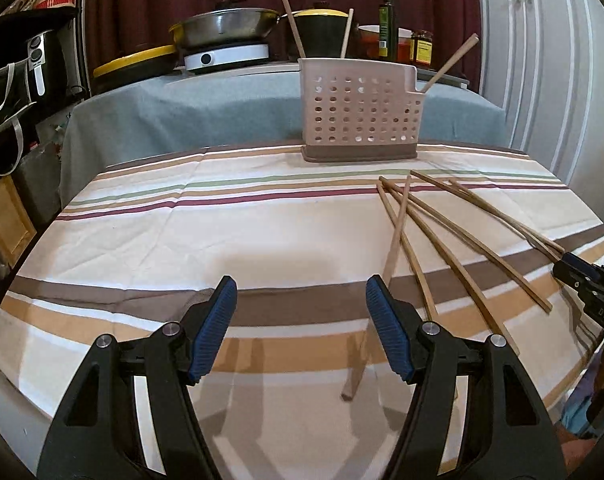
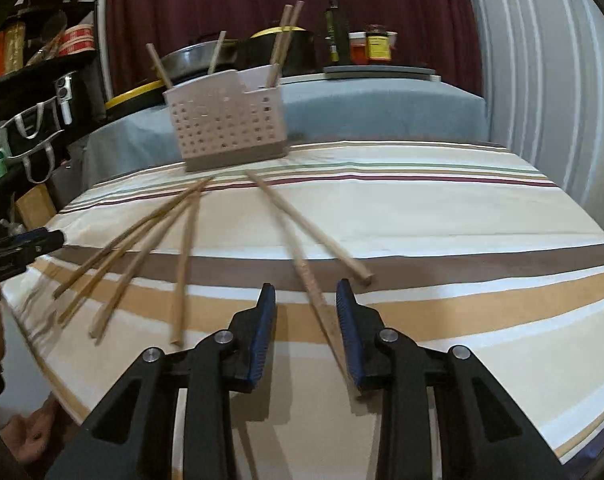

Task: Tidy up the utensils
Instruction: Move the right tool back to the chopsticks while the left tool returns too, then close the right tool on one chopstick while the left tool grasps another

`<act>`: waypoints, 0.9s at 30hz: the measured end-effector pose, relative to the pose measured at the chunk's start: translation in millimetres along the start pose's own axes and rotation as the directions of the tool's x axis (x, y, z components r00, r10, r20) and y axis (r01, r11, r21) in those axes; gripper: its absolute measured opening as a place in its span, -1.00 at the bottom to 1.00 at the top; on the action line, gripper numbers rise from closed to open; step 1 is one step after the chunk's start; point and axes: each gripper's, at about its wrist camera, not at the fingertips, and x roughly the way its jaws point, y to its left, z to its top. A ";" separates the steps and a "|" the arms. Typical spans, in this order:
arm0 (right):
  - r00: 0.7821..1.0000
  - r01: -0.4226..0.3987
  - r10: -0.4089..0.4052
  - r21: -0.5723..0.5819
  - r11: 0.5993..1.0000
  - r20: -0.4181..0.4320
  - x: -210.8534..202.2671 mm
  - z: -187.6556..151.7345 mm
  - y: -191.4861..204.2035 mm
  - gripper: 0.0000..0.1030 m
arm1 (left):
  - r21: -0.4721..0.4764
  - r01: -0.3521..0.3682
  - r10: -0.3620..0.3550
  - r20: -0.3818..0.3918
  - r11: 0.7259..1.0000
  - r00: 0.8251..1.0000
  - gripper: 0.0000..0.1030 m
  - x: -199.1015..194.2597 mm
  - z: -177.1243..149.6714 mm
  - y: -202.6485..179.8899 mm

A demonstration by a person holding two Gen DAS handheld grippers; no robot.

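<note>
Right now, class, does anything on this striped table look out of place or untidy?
Yes. Six chopsticks lie loose on the tablecloth, fanned out and crossing one another in front of the holder, where a few already stand upright. The right gripper has its jaws open around one stick.

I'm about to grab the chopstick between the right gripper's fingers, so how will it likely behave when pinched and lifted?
The chopstick looks thin, straight and wooden, so it is probably stiff and light. It is long, so held near one end it may pivot in the right gripper. It may slide on the smooth tablecloth.
</note>
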 end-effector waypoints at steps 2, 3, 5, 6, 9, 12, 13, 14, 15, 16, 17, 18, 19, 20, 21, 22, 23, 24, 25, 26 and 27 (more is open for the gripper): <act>1.000 -0.011 0.011 -0.029 1.000 0.007 -3.1 -2.2 7.8 -0.37 | 0.006 0.004 -0.004 0.001 1.000 1.000 0.27 0.0 -1.6 -2.1; 1.000 -0.005 0.006 -0.041 0.999 0.011 -4.4 -3.7 10.5 -0.37 | 0.008 0.007 -0.007 0.000 1.000 1.000 0.27 0.4 -2.3 -3.4; 1.000 -0.008 0.009 -0.032 0.999 0.019 -7.8 -6.4 8.9 -0.37 | 0.012 0.012 -0.012 0.002 1.000 1.000 0.27 1.0 -3.5 -5.8; 1.000 -0.008 0.008 -0.023 1.000 0.025 -10.6 -8.3 7.2 -0.37 | 0.014 0.013 -0.013 0.004 1.000 1.000 0.27 0.8 -4.9 -6.9; 0.999 0.003 -0.003 -0.008 1.000 0.040 -18.1 -15.1 3.1 -0.37 | 0.016 0.025 -0.025 0.007 1.000 1.000 0.26 -0.9 -10.4 -8.0; 0.999 0.011 -0.012 0.010 1.000 0.048 -24.2 -22.1 0.3 -0.52 | 0.014 0.034 -0.034 0.008 0.999 0.999 0.24 -3.2 -15.3 -8.1; 0.999 0.013 -0.014 0.014 1.000 0.051 -25.1 -22.5 -0.2 -0.61 | 0.014 0.035 -0.035 0.008 0.999 0.999 0.24 -3.4 -16.6 -7.9; 0.999 0.014 -0.015 0.016 1.000 0.052 -25.7 -22.8 -0.4 -0.68 | 0.013 0.037 -0.037 0.007 0.999 0.999 0.23 -3.6 -17.9 -8.1; 0.999 0.012 -0.013 0.015 1.000 0.052 -25.7 -22.7 -0.1 -0.72 | 0.013 0.042 -0.042 0.005 0.999 0.999 0.18 -3.5 -19.5 -8.3; 0.999 0.012 -0.013 0.014 1.000 0.053 -25.2 -22.2 0.8 -0.78 | 0.014 0.045 -0.045 0.001 0.999 0.999 0.14 -3.2 -20.5 -8.8; 0.998 0.011 -0.011 0.008 1.000 0.054 -24.4 -21.5 2.2 -0.83 | 0.016 0.046 -0.046 -0.001 0.999 0.999 0.13 -2.8 -21.2 -9.6; 0.999 0.006 -0.006 0.001 1.000 0.053 -23.0 -20.4 4.0 -0.84 | 0.016 0.048 -0.048 -0.002 0.999 0.999 0.13 -2.6 -22.1 -10.2; 0.999 0.003 -0.003 -0.005 1.000 0.053 -22.2 -20.3 5.5 -0.85 | 0.014 0.051 -0.051 -0.004 0.999 0.999 0.13 -2.6 -23.8 -10.8; 0.998 0.002 -0.001 -0.013 1.000 0.055 -21.4 -19.5 7.5 -0.85 | 0.013 0.055 -0.055 -0.004 0.998 0.998 0.13 -2.9 -24.6 -11.3; 0.998 0.001 0.000 -0.019 1.000 0.058 -20.3 -18.1 9.4 -0.86 | 0.013 0.060 -0.060 -0.003 0.998 0.998 0.13 -3.3 -25.4 -11.8; 0.998 0.000 0.002 -0.022 1.000 0.061 -19.6 -16.8 11.4 -0.86 | 0.015 0.061 -0.061 -0.001 0.998 0.998 0.13 -3.5 -26.2 -12.6; 0.998 -0.003 0.004 -0.023 1.000 0.065 -18.6 -15.0 12.7 -0.86 | 0.019 0.062 -0.062 0.001 0.998 0.998 0.13 -3.6 -27.0 -13.9; 0.997 -0.006 0.008 -0.024 1.000 0.070 -17.6 -13.1 13.8 -0.86 | 0.023 0.066 -0.066 0.002 0.998 0.998 0.12 -3.3 -27.8 -14.9; 0.997 -0.009 0.010 -0.024 1.000 0.073 -16.8 -11.8 15.0 -0.86 | 0.027 0.069 -0.069 0.002 0.997 0.998 0.12 -2.7 -28.6 -15.8; 0.997 -0.011 0.013 -0.025 1.000 0.076 -15.5 -10.2 16.3 -0.86 | 0.031 0.073 -0.073 0.001 0.997 0.997 0.09 -2.0 -29.4 -16.8; 0.997 -0.014 0.016 -0.027 1.000 0.078 -14.4 -8.8 17.2 -0.86 | 0.036 0.077 -0.077 -0.002 0.996 0.997 0.04 -1.1 -30.6 -17.9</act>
